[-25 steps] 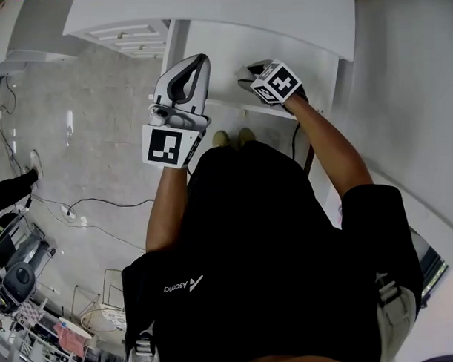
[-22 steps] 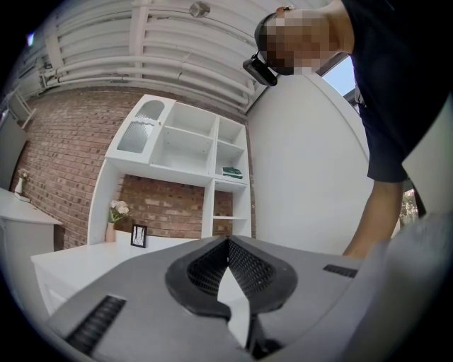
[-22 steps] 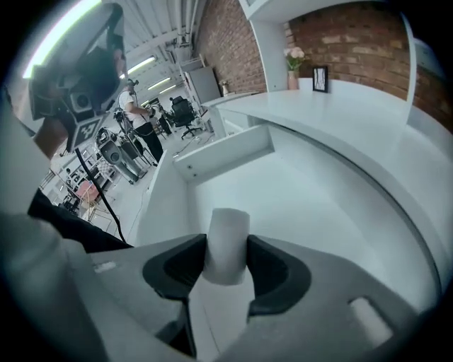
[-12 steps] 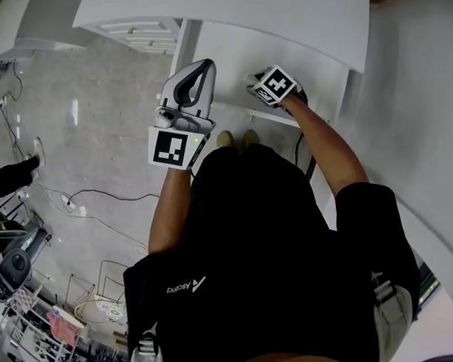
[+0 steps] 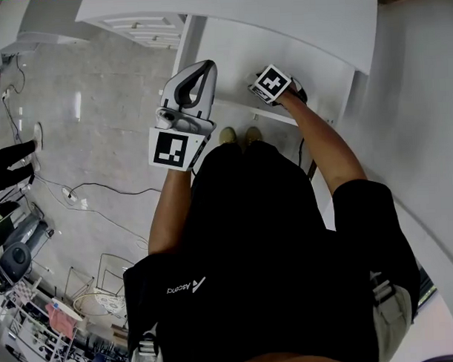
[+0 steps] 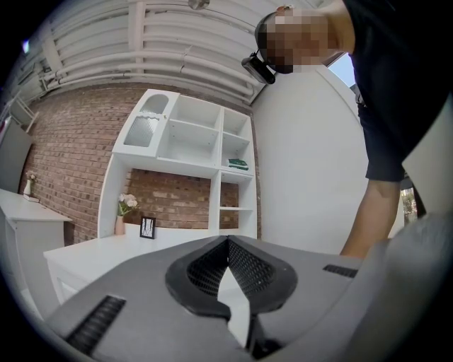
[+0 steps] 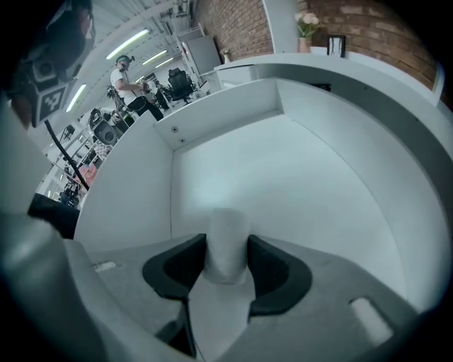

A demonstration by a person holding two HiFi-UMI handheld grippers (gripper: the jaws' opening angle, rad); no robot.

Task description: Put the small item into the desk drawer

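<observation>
Right gripper [image 5: 273, 84] lower, deeper into drawer [image 7: 297, 170], tipped steeper. Jaws just opened slightly, white item [image 7: 226, 237] between them, pads touching it.

- black short-sleeved t-shirt [image 5: 251, 235] with a small white logo [image 5: 182, 285] printed on it
- pale shoes [image 5: 238, 136]
- left gripper [image 6: 228, 246] and right gripper [image 7: 226, 249] have smooth grey shells and black pads [image 6: 205, 272]
- each gripper carries a white marker cube [image 5: 170, 149] with black square patterns
</observation>
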